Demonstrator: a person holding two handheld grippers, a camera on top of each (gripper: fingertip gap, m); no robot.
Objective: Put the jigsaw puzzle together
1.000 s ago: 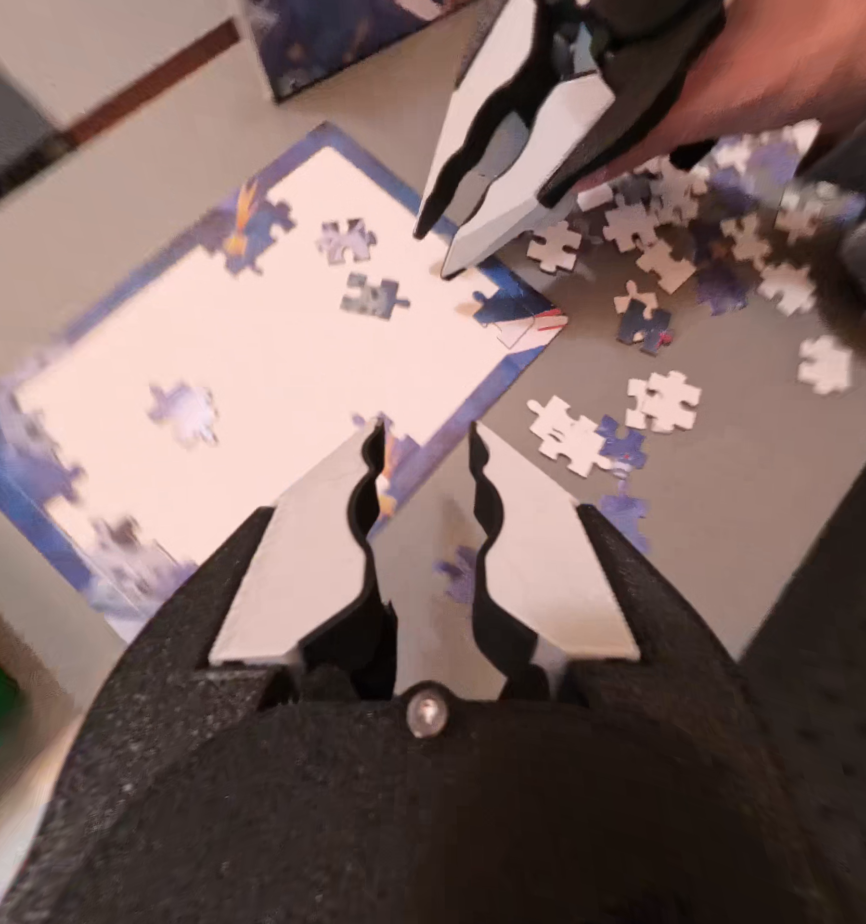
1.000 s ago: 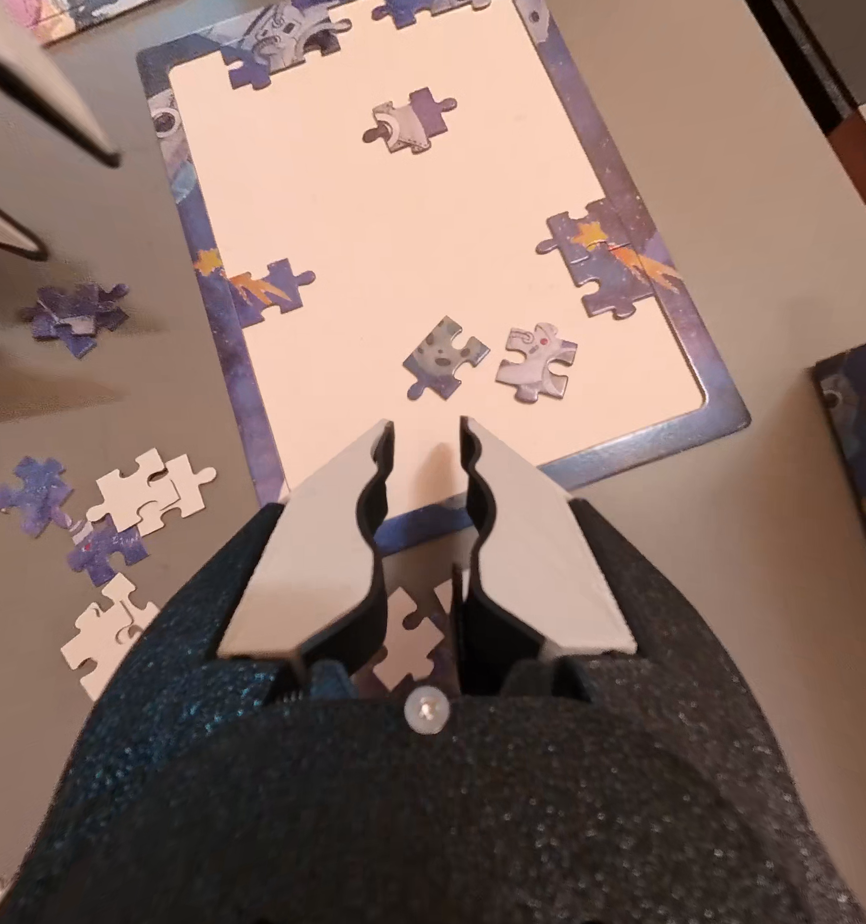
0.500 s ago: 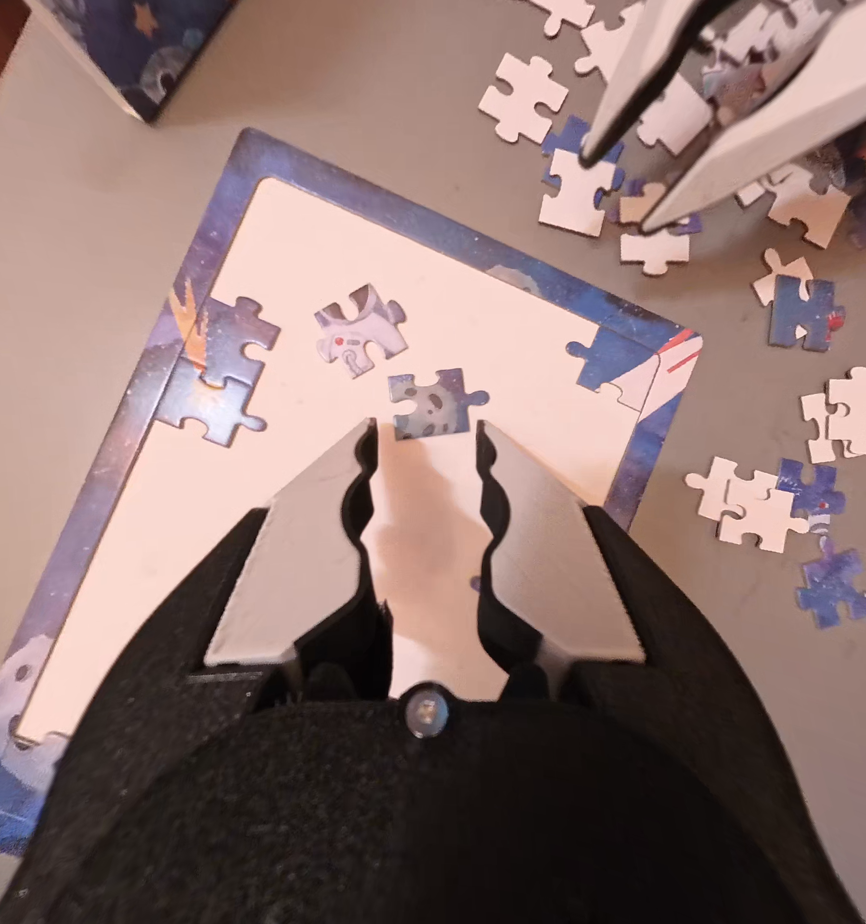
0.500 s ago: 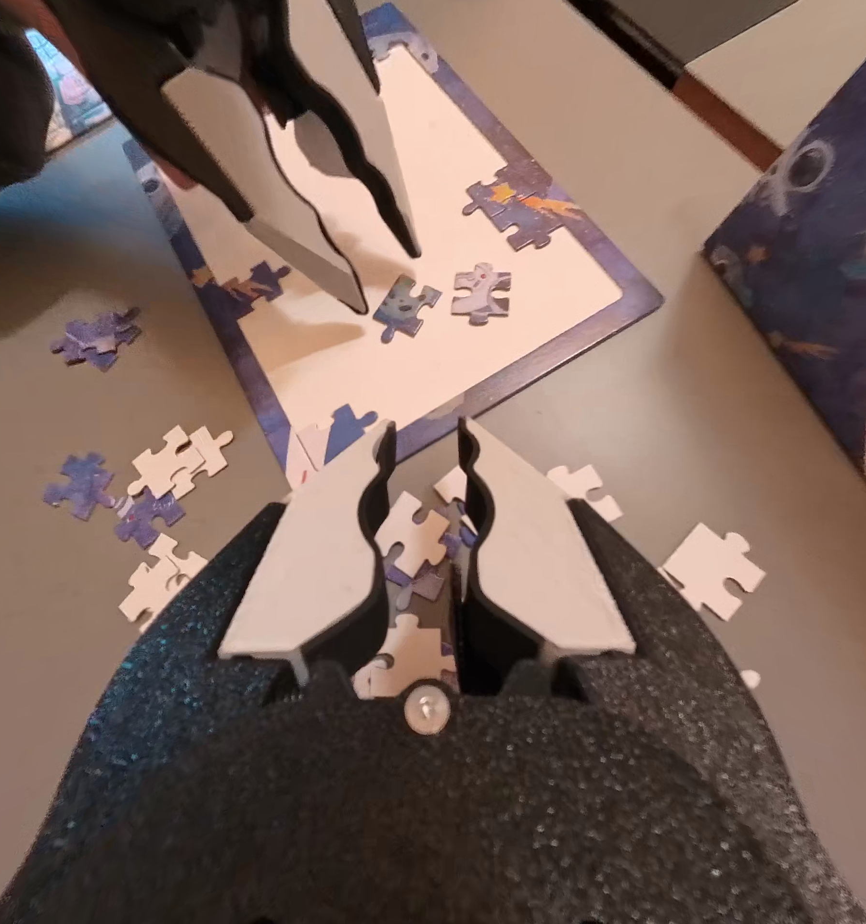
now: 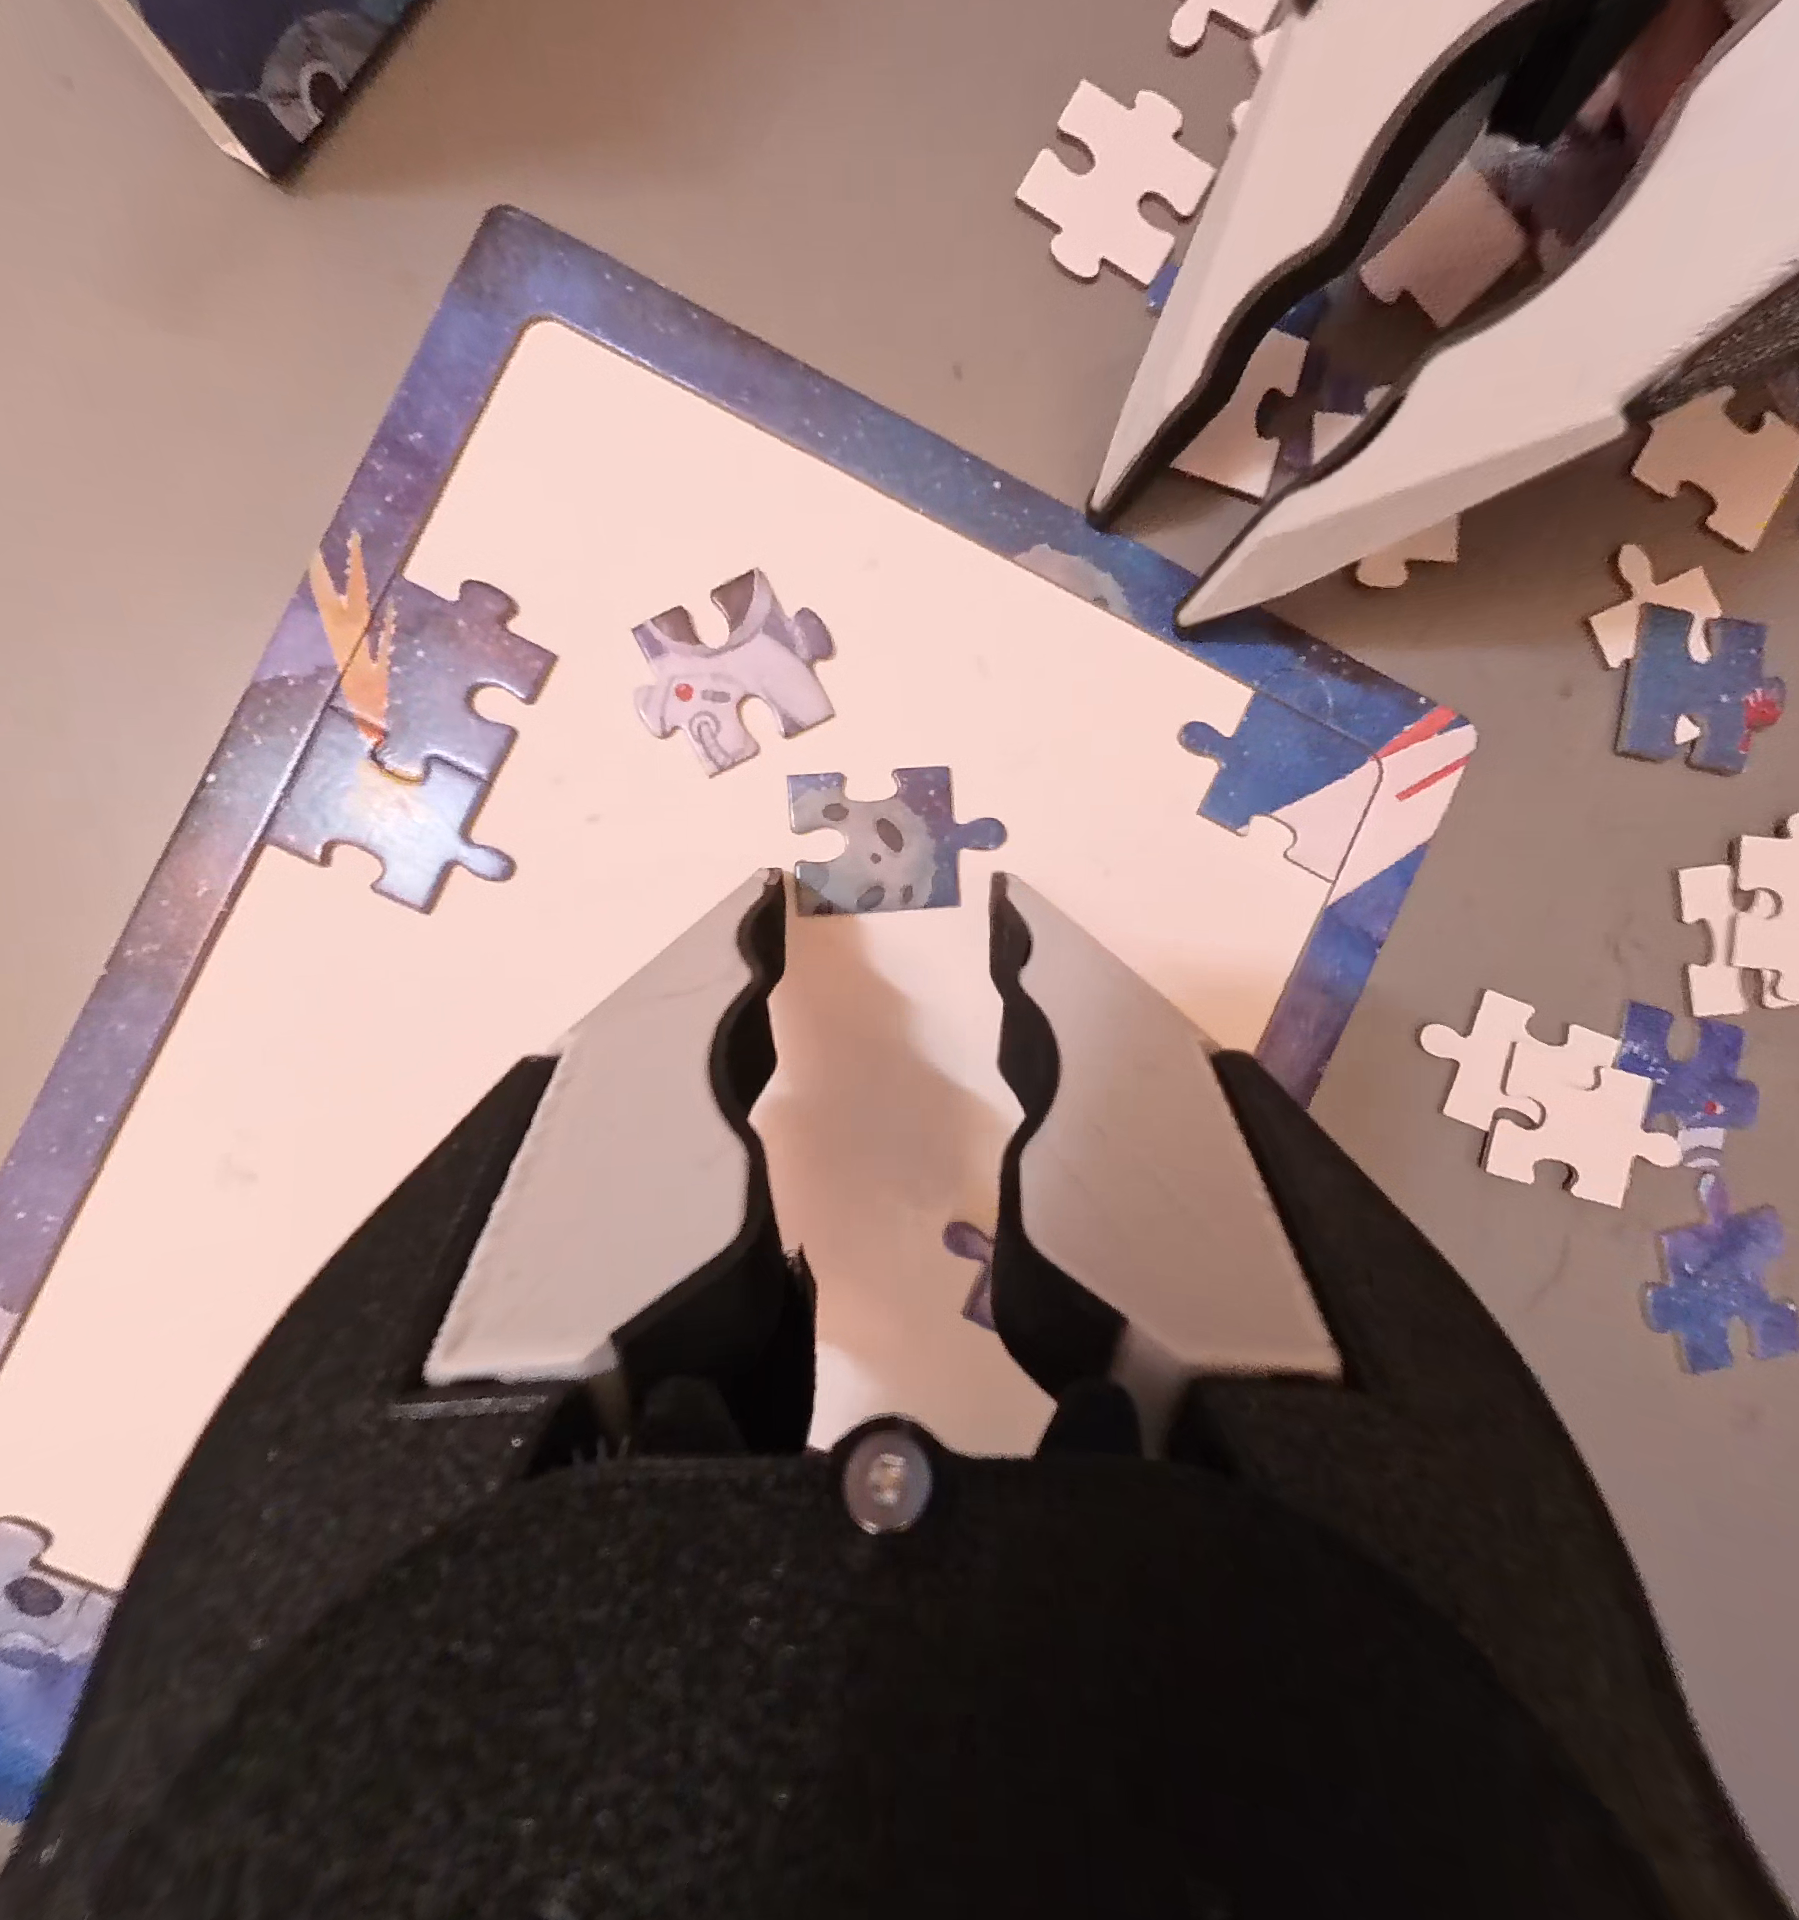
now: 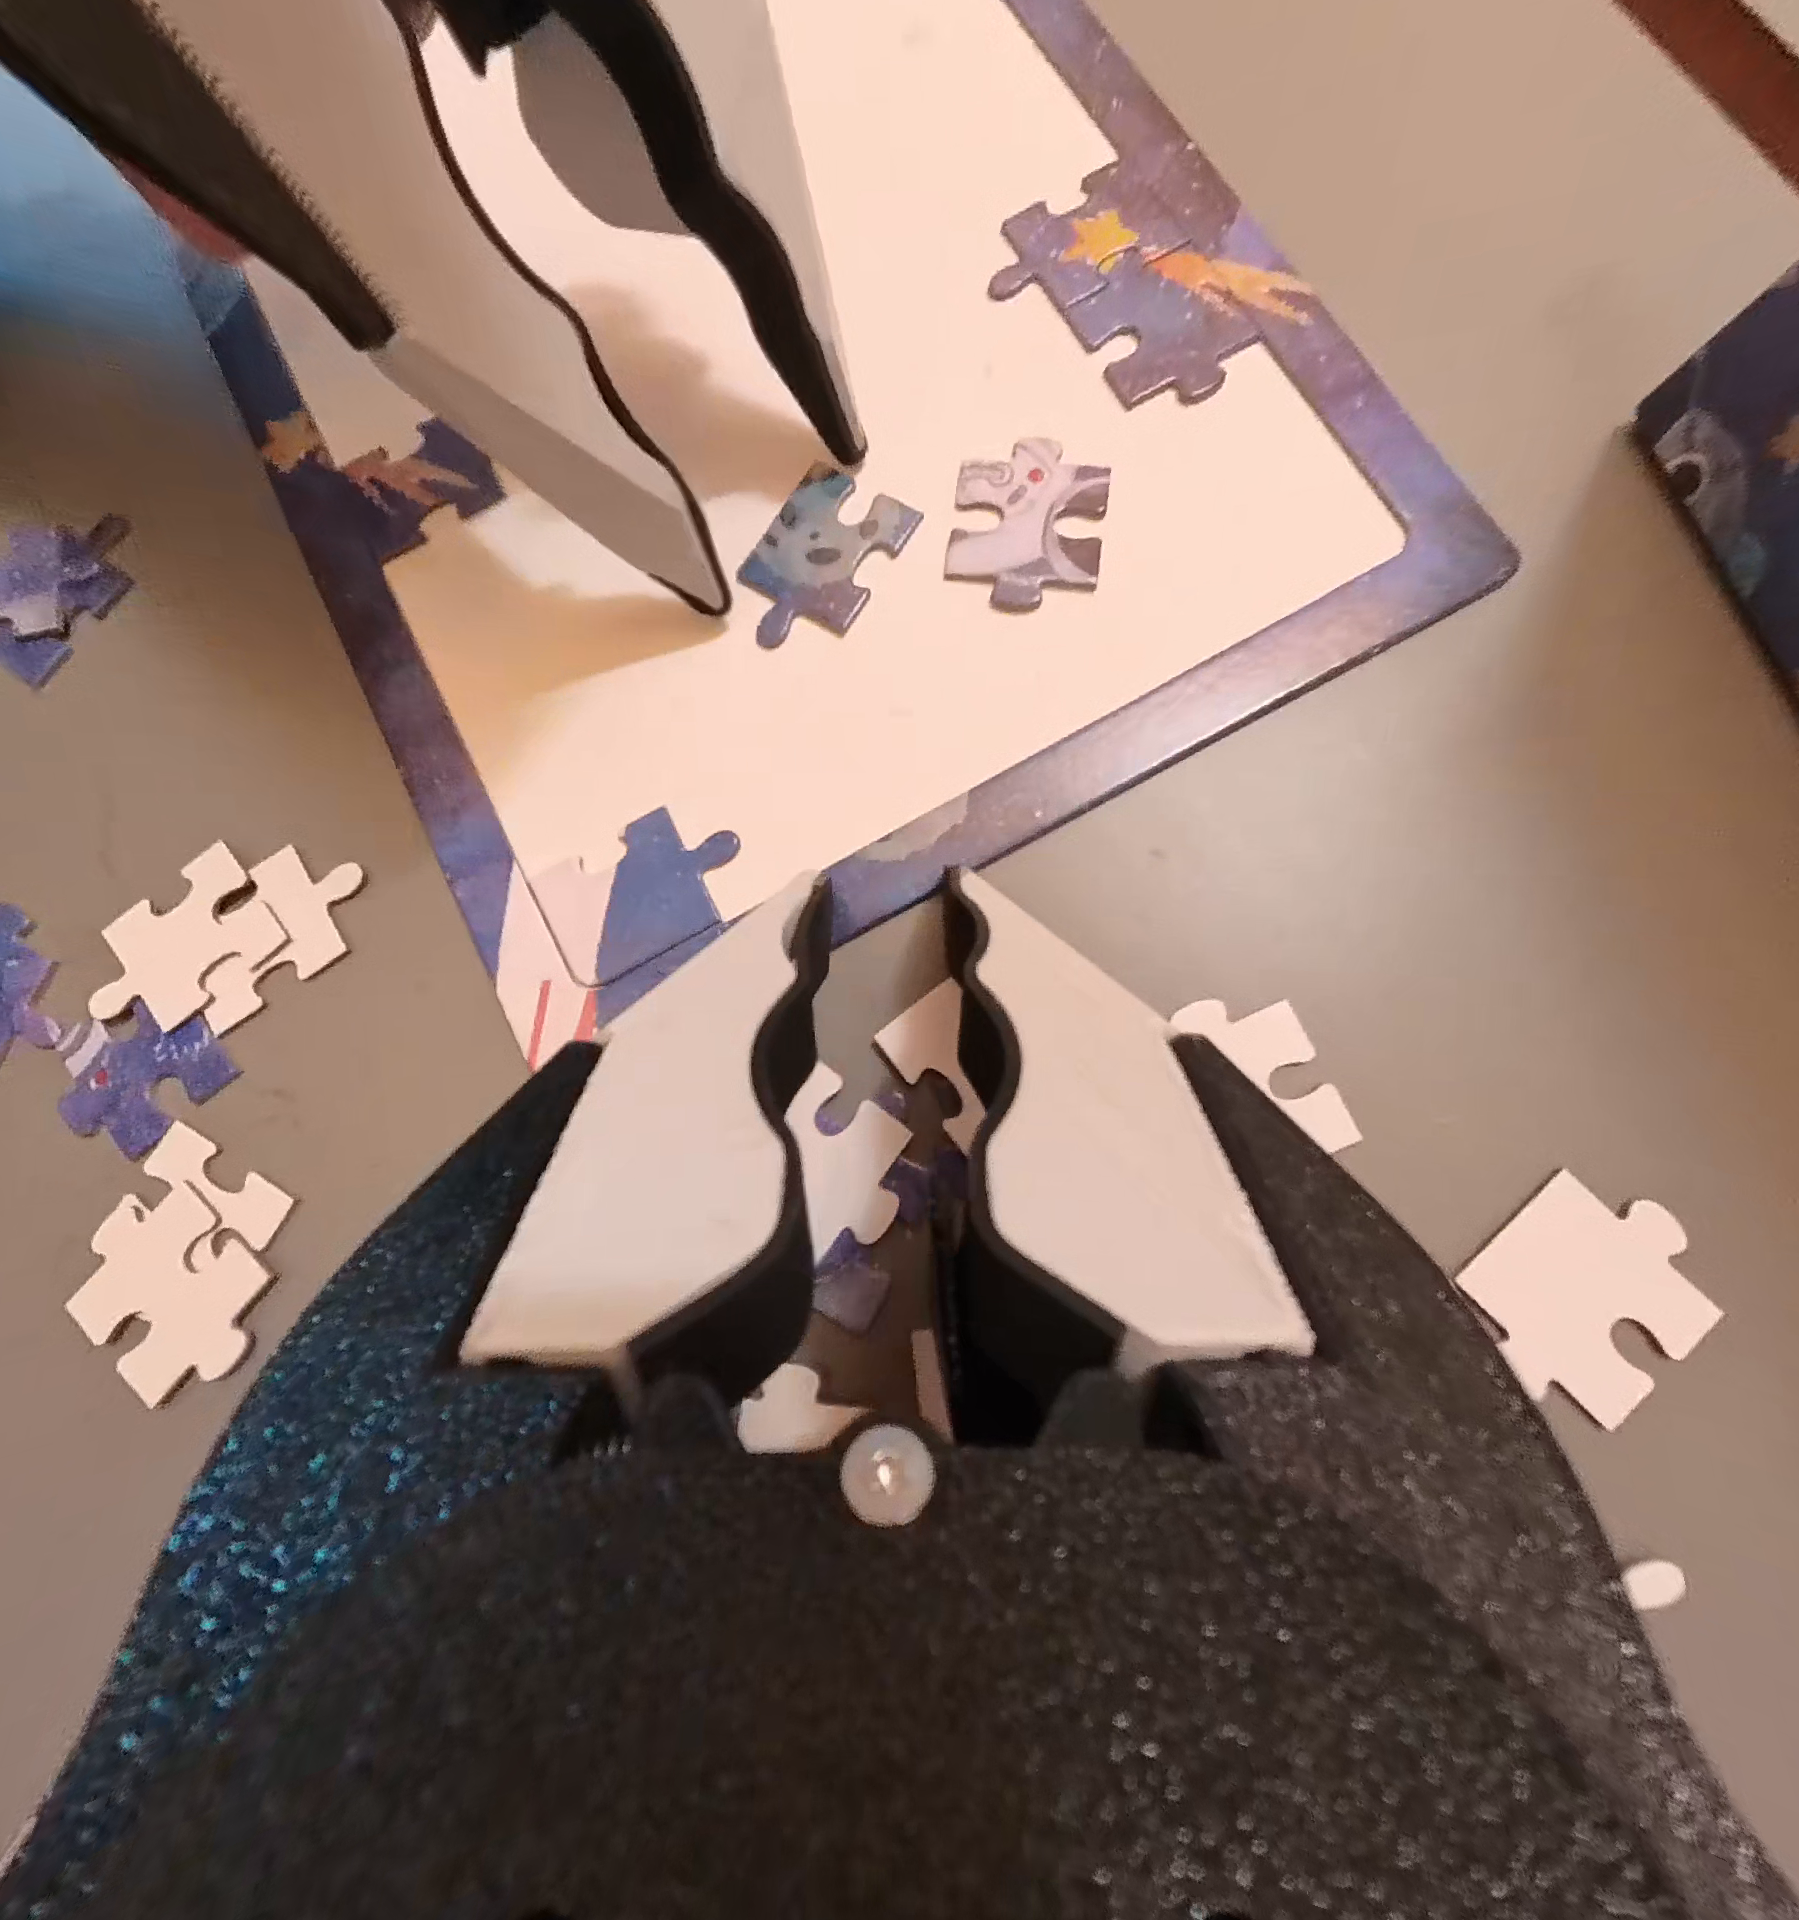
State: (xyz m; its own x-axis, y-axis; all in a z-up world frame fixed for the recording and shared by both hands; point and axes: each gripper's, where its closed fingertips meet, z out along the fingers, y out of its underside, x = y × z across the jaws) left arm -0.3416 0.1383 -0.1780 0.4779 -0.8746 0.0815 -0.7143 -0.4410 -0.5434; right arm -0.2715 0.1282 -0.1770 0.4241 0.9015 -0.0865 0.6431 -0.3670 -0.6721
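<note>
The puzzle tray (image 5: 729, 436), blue-bordered with a cream floor, lies on the grey table; it also shows in the right wrist view (image 6: 770, 748). A blue asteroid piece (image 5: 879, 842) (image 6: 833, 551) lies loose on it, beside a grey robot piece (image 5: 734, 686) (image 6: 1030, 525). My left gripper (image 5: 884, 883) (image 6: 781, 530) is open and empty, tips low either side of the asteroid piece's near edge. My right gripper (image 6: 884, 883) (image 5: 1144, 566) is open and empty, over loose pieces just off the tray's corner. Two comet pieces (image 5: 407, 748) and a corner piece (image 5: 1279, 769) sit in the border.
Loose pieces, several face down, lie scattered on the table beside the tray (image 5: 1560, 1101) (image 6: 220, 945) (image 6: 1591, 1299). The dark blue puzzle box (image 5: 282, 62) (image 6: 1768, 540) stands beyond the tray's far corner. One gripper's finger ends stand about 8 cm off the other's.
My left gripper has swung over the tray and come down at the asteroid piece. My right gripper has drawn back off the tray to the loose pieces at its corner.
</note>
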